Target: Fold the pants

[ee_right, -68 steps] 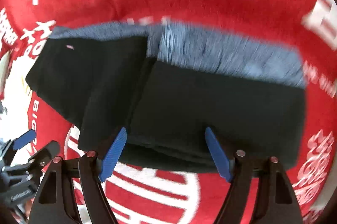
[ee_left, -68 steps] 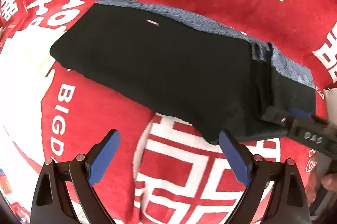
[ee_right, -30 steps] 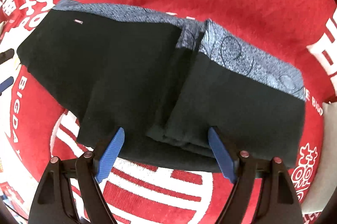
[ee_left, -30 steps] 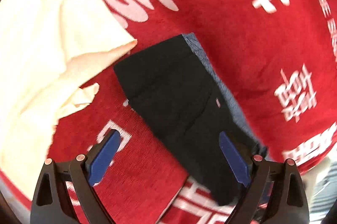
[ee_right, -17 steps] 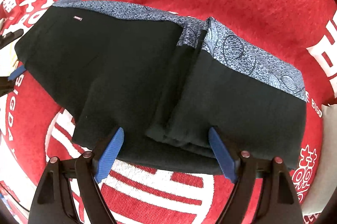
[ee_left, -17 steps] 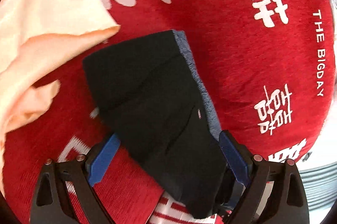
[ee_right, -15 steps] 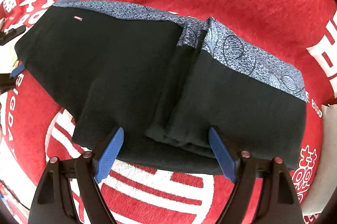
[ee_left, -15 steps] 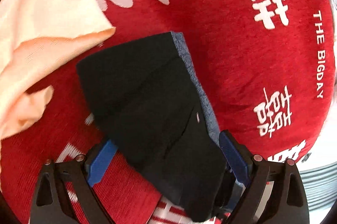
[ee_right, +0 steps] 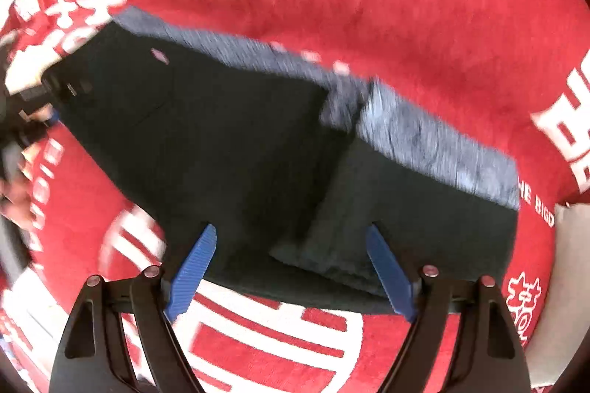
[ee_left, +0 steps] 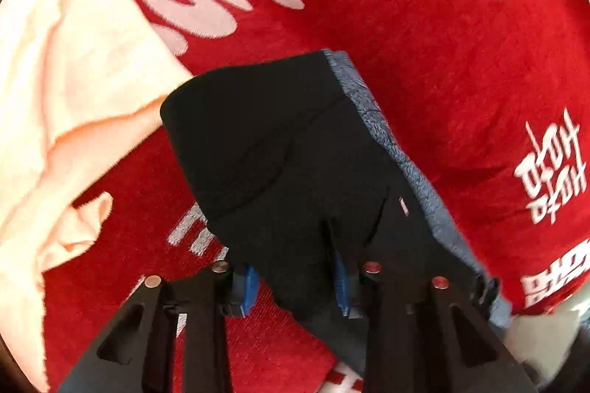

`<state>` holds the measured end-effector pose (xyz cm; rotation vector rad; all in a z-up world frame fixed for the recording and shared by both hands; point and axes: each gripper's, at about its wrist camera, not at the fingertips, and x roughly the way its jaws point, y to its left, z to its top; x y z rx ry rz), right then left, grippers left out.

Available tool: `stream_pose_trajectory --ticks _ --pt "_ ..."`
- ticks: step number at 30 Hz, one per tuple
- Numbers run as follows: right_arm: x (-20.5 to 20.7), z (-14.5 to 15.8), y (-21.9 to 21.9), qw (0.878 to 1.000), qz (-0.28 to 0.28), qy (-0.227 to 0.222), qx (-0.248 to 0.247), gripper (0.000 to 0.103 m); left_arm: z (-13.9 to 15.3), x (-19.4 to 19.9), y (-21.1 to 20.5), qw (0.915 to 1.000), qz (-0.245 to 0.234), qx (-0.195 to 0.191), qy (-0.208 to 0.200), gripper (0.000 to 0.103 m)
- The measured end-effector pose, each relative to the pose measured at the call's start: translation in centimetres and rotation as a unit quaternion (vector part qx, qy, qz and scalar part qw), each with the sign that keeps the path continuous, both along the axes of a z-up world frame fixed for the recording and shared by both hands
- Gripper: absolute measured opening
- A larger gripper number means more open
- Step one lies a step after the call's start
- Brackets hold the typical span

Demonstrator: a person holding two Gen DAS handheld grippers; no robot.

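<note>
- The pants [ee_right: 228, 149], dark with a blue patterned waistband [ee_right: 435, 142], lie part-folded across the red blanket [ee_right: 368, 16], one end already doubled over the middle.
- Left gripper [ee_left: 295, 278] has just been closing and now pinches the narrow end of the pants, cloth bunched between its blue pads.
- Right gripper [ee_right: 291, 267] hangs over the near edge of the pants, jaws spread wide, nothing in them.
- A cream cloth [ee_left: 62, 105] sits just beside the pants' far corner.
- Soft, light, floppy stuff, I'd say: it will sag and slide off a loose pinch.
- Best take it at the hem or corner, through every layer.
</note>
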<state>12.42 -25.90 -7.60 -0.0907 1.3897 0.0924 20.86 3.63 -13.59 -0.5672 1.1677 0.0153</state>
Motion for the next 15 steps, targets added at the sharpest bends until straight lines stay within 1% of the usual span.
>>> stream_pose_trajectory --ticks 2,4,5,6,7,10,12,15 --pt "1.8 1.3 0.4 1.0 0.001 0.005 0.028 0.087 1.2 0.0 -1.7 0.9975 -0.034 0.059 -0.017 0.032" --pt "4.7 2.4 1.0 0.997 -0.003 0.024 0.069 0.087 2.4 -0.3 -3.7 0.9897 -0.07 0.119 -0.038 0.032" --pt "6.1 2.8 1.4 0.995 -0.005 0.032 0.09 0.087 2.8 -0.6 -4.8 0.983 -0.092 0.151 -0.05 0.032" --pt "8.2 3.3 2.1 0.992 -0.003 0.046 0.116 0.087 3.3 -0.8 -6.1 0.9741 -0.116 0.183 -0.063 0.032" --pt "10.0 3.5 2.9 0.989 0.003 0.061 0.136 0.087 3.6 -1.0 -6.8 0.9669 -0.133 0.206 -0.071 0.032" --pt "14.3 3.9 6.2 0.981 0.023 0.1 0.168 0.088 4.3 -1.6 -8.7 0.95 -0.171 0.245 -0.09 0.032" --pt "16.8 3.9 9.0 0.972 0.05 0.131 0.187 0.096 4.5 -1.6 -9.3 0.9435 -0.183 0.259 -0.096 0.032" --pt "19.4 3.4 14.2 0.961 0.096 0.172 0.195 0.098 4.9 -1.8 -10.2 0.9339 -0.199 0.278 -0.104 0.032"
